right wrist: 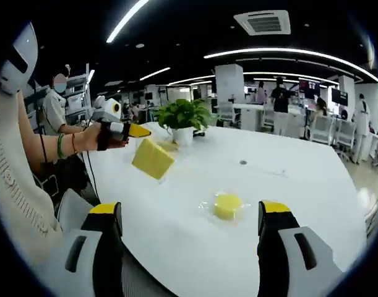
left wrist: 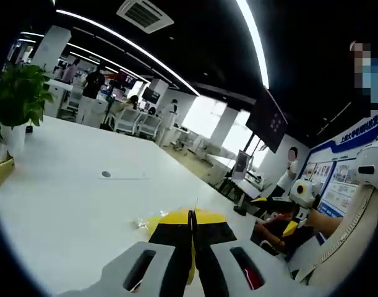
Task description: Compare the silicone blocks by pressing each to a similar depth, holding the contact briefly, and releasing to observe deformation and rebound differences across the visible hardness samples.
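Left hand-held gripper (right wrist: 134,131) clamps a yellow silicone block (right wrist: 153,158) above the table (right wrist: 287,204); right hand-held gripper (right wrist: 192,213), jaws apart, faces the round sample (right wrist: 227,206), apparently next for pressing.

Yellow silicone blocks (right wrist: 153,158) and (right wrist: 227,205) lie on the white counter (right wrist: 287,185); right tongs (right wrist: 192,232) are grey, black and yellow-tipped.

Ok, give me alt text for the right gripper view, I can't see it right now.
The left gripper holds a yellow block lifted above the white table. The right gripper stands open before a round yellow sample; a potted plant sits behind.
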Demonstrator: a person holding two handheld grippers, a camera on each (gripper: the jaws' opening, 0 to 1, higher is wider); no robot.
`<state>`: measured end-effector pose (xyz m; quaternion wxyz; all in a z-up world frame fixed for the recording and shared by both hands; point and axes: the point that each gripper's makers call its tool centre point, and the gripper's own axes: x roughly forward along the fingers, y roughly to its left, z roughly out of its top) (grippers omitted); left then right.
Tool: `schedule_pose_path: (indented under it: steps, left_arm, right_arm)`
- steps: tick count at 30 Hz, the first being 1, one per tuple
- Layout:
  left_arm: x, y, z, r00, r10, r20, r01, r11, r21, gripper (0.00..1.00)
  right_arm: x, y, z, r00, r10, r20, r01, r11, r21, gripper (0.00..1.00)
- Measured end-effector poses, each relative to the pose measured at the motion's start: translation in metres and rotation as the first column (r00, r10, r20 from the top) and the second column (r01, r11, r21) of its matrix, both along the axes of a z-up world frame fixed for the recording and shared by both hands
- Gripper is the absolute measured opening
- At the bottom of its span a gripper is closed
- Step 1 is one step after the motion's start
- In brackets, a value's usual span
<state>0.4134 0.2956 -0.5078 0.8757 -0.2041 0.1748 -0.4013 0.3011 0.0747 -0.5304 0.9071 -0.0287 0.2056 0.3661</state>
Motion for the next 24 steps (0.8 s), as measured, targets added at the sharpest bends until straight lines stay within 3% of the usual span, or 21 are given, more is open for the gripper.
schedule_pose_path:
  steps: [5, 10, 15, 17, 21, 24]
  left_arm:
    - [0.016, 0.002, -0.036, 1.000, 0.015, -0.016, -0.014, 0.996, 0.084, 0.00]
    - [0.030, 0.001, -0.071, 0.996, 0.026, -0.082, -0.019, 0.996, 0.088, 0.00]
    - [0.045, 0.011, -0.100, 0.993, 0.046, -0.111, -0.031, 0.990, 0.135, 0.00]
    - [0.053, 0.018, -0.098, 0.991, 0.067, -0.117, -0.053, 0.992, 0.112, 0.00]
    - [0.072, 0.035, -0.103, 0.992, 0.105, -0.065, -0.090, 0.975, 0.201, 0.00]
    - [0.088, 0.048, -0.109, 0.989, 0.129, -0.073, -0.112, 0.973, 0.202, 0.00]
  right_arm:
    - [-0.003, -0.003, -0.009, 0.999, -0.024, -0.032, 0.025, 1.000, 0.008, 0.87]
    - [-0.004, 0.002, -0.023, 0.997, -0.010, -0.076, 0.009, 1.000, -0.005, 0.85]
    - [-0.002, 0.003, -0.025, 0.996, -0.013, -0.087, 0.013, 1.000, 0.002, 0.85]
    - [0.000, 0.000, -0.028, 0.995, -0.026, -0.095, 0.025, 1.000, -0.007, 0.85]
    - [-0.002, -0.005, -0.036, 0.992, -0.040, -0.124, 0.038, 0.999, -0.019, 0.84]
    - [-0.001, -0.005, -0.037, 0.991, -0.040, -0.129, 0.038, 0.999, -0.024, 0.85]
